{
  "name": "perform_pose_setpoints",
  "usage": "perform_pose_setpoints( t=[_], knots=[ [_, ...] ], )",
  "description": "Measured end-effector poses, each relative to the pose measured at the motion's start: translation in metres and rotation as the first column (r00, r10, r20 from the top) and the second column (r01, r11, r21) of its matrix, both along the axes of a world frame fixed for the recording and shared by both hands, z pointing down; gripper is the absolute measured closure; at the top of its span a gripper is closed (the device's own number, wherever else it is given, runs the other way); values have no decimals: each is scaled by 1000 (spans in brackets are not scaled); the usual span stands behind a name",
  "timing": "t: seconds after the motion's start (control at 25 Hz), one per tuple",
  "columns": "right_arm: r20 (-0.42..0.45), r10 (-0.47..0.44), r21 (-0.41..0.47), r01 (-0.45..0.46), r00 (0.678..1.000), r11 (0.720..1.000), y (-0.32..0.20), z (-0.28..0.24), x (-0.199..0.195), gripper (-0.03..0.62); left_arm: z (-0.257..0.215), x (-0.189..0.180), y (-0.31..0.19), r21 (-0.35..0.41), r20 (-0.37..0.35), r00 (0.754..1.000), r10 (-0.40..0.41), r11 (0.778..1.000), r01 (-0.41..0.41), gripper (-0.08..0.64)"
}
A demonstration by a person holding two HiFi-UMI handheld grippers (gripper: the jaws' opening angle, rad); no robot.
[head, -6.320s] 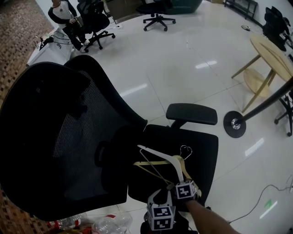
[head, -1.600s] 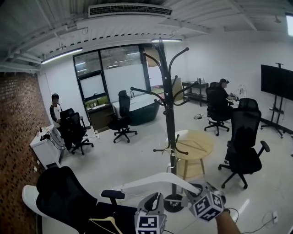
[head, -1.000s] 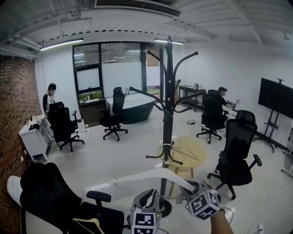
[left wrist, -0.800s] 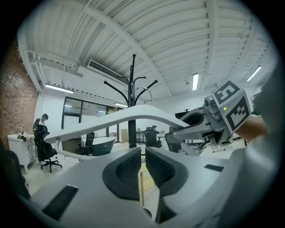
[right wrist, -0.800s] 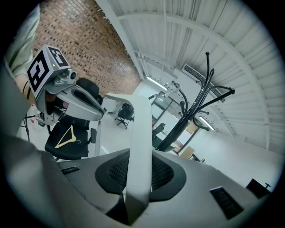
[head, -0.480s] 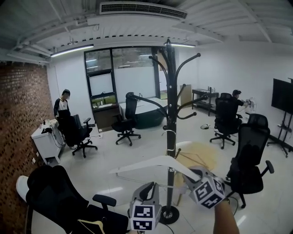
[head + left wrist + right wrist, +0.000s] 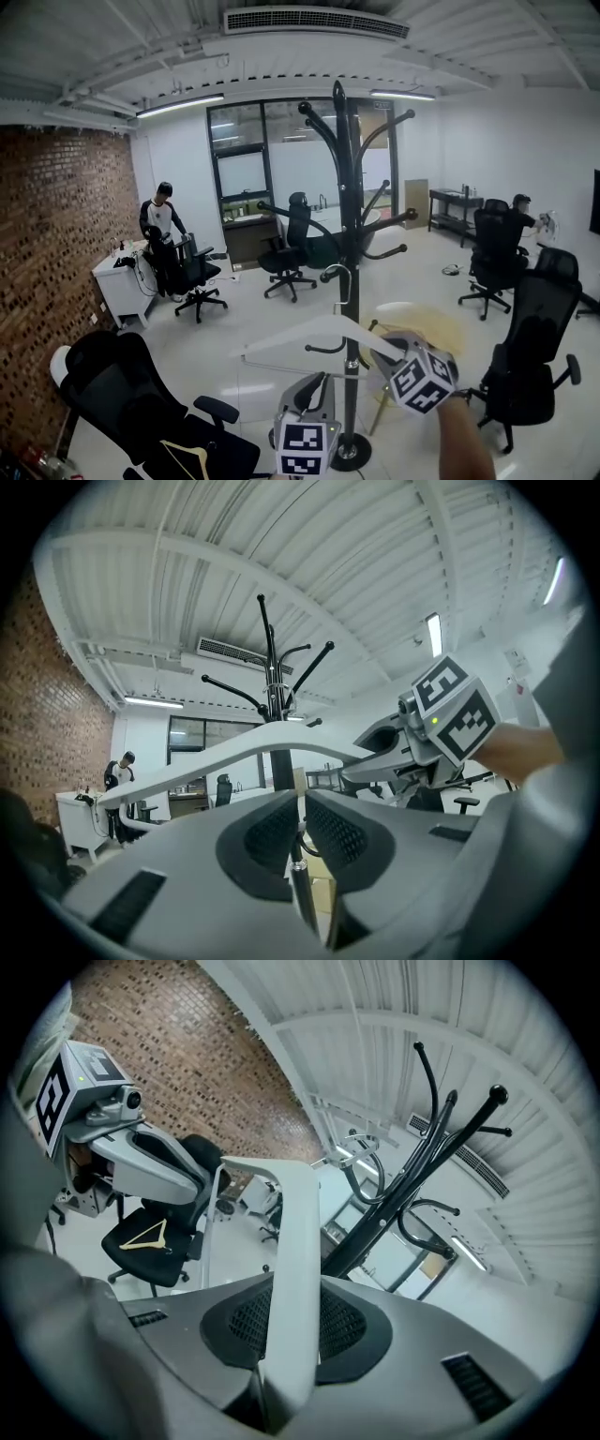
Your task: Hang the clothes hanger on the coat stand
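The coat stand (image 7: 345, 216) looks like black metal with a slight sheen, and its arms end in rounded, glossier knobs. The clothes hanger (image 7: 300, 335) is smooth white plastic with a satin surface, topped by a thin bright metal hook (image 7: 335, 270). The left gripper (image 7: 322, 382) and the right gripper (image 7: 382, 345) have smooth, matt grey plastic shells, and their pads (image 7: 347, 1321) are black with a fine dimpled, rubbery texture. The floor (image 7: 234, 323) is glossy pale tile that mirrors the lights. The wall (image 7: 66, 234) is rough, matt red brick. The office chair (image 7: 112, 384) has a black mesh back, the spare hanger (image 7: 183, 457) looks like pale wood, and so does the round table (image 7: 431, 323).
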State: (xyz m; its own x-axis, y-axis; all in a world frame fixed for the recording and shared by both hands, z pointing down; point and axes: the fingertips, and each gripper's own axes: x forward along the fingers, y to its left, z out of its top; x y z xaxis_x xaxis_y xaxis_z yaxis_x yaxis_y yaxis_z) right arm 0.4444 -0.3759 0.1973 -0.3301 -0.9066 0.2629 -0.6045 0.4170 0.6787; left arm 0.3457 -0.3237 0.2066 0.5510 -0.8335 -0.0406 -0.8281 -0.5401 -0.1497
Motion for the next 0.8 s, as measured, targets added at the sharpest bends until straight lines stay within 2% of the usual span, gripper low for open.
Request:
perform_pose_setpoints(
  t=[0.2, 0.44, 0.68, 0.8],
  knots=[
    [9, 3, -17, -3, 1000, 1000, -41, -4, 8, 528, -4, 5, -33, -9, 14, 1000, -3, 1000, 3, 518],
    [13, 22, -45, -21, 1000, 999, -99, 7, 7, 528, 7, 1, -92, -55, -11, 1000, 9, 998, -9, 518],
    [11, -27, -49, 28, 1000, 998, -125, 18, 13, 528, 26, 9, -113, -83, 2, 999, -50, 995, 50, 518],
    [6, -76, -56, 77, 997, 996, -130, 21, 26, 528, 25, 26, -112, -93, -3, 995, -99, 991, 98, 518]
  ],
)
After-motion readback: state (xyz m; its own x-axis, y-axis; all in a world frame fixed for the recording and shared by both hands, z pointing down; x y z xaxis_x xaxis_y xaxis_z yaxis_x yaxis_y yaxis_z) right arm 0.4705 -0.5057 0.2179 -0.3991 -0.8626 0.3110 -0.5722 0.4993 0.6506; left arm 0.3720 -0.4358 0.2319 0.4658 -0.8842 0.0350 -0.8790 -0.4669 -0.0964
